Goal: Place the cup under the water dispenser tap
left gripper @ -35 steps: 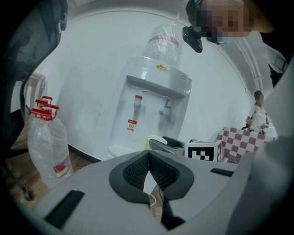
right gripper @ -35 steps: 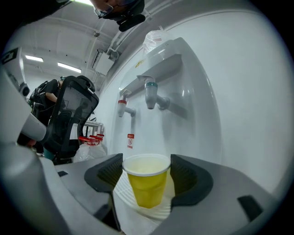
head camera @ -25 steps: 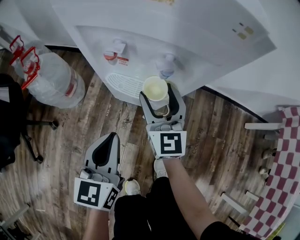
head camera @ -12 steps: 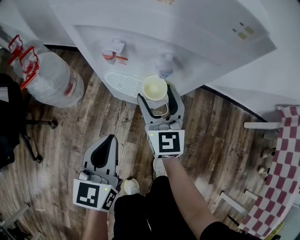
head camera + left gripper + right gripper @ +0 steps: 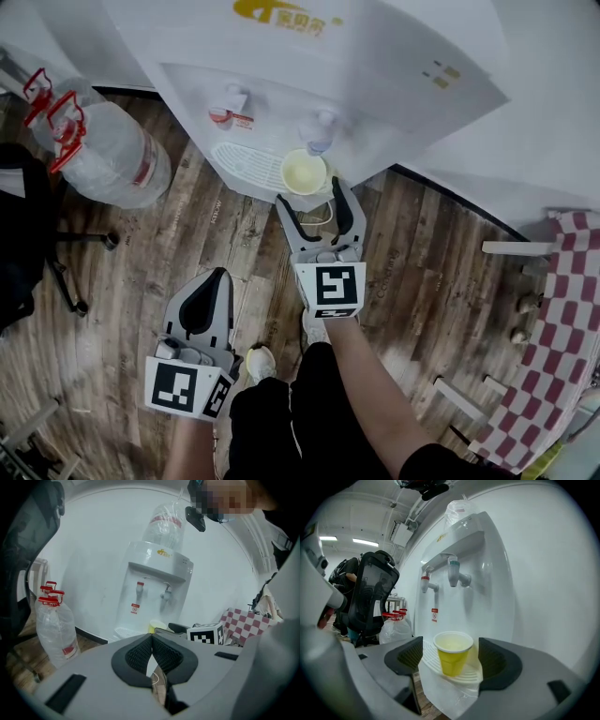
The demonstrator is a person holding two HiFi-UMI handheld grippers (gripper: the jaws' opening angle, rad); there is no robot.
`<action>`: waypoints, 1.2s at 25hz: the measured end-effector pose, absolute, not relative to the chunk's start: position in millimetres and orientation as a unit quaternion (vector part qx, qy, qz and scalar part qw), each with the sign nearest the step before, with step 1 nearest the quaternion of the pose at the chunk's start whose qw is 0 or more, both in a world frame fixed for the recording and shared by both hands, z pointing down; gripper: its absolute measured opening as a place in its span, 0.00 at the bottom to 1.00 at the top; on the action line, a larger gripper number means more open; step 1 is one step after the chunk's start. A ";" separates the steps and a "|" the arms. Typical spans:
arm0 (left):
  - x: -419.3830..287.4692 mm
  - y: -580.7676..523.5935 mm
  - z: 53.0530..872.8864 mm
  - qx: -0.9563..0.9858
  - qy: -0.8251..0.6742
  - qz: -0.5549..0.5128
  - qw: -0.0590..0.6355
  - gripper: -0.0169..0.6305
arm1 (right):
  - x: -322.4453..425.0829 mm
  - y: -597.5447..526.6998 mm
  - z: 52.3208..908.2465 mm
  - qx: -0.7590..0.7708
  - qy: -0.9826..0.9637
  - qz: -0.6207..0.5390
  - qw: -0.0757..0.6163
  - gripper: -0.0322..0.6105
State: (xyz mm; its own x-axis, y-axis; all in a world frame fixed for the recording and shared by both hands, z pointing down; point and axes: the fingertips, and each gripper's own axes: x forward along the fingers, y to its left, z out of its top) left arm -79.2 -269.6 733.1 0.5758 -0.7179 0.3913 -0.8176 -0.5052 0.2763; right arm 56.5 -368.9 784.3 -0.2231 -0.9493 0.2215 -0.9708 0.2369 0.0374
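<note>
**Right gripper view: cup (image 5: 452, 656) stands loose on the drip tray (image 5: 466, 676)**

The right gripper (image 5: 312, 199) has just been opening its jaws. They flank the yellow cup without touching it. The cup stands upright beneath the blue tap (image 5: 453, 570). The left gripper (image 5: 151, 638) is clenched on nothing.

The water dispenser (image 5: 394, 56) bears an orange logo (image 5: 281, 13) on its upper front, with what look like Chinese characters, too small to read. A red-and-white warning sticker (image 5: 246, 122) sits below the red tap (image 5: 222, 113), its print illegible. The red label (image 5: 143, 171) on the water bottle (image 5: 108, 155) is likewise unreadable.
</note>
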 end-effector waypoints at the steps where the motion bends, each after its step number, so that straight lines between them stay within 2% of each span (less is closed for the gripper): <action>1: -78.7 -268.6 727.3 0.860 -0.446 0.113 0.220 0.05 | 57.2 -364.6 781.6 0.614 -0.780 0.058 0.103 0.60; 14: -60.8 -244.2 620.6 0.858 -0.444 0.120 0.228 0.05 | 66.2 -309.5 695.7 0.580 -0.796 0.101 0.137 0.59; 22: -52.9 -222.0 542.6 0.862 -0.429 0.124 0.238 0.05 | 64.9 -276.1 611.8 0.560 -0.807 0.133 0.136 0.39; 27: -60.8 -206.7 505.0 0.860 -0.429 0.111 0.252 0.05 | 57.0 -253.6 571.6 0.538 -0.819 0.144 0.139 0.19; 30: -62.3 -195.1 479.0 0.866 -0.421 0.118 0.241 0.05 | 57.8 -235.2 546.8 0.527 -0.824 0.152 0.144 0.12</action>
State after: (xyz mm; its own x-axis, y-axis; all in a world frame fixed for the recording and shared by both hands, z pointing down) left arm -62.3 -195.1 479.0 0.6177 -0.6729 0.4070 -0.7864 -0.5287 0.3194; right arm 57.8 -235.2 546.8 -0.4034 -0.8242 0.3975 -0.9117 0.3991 -0.0976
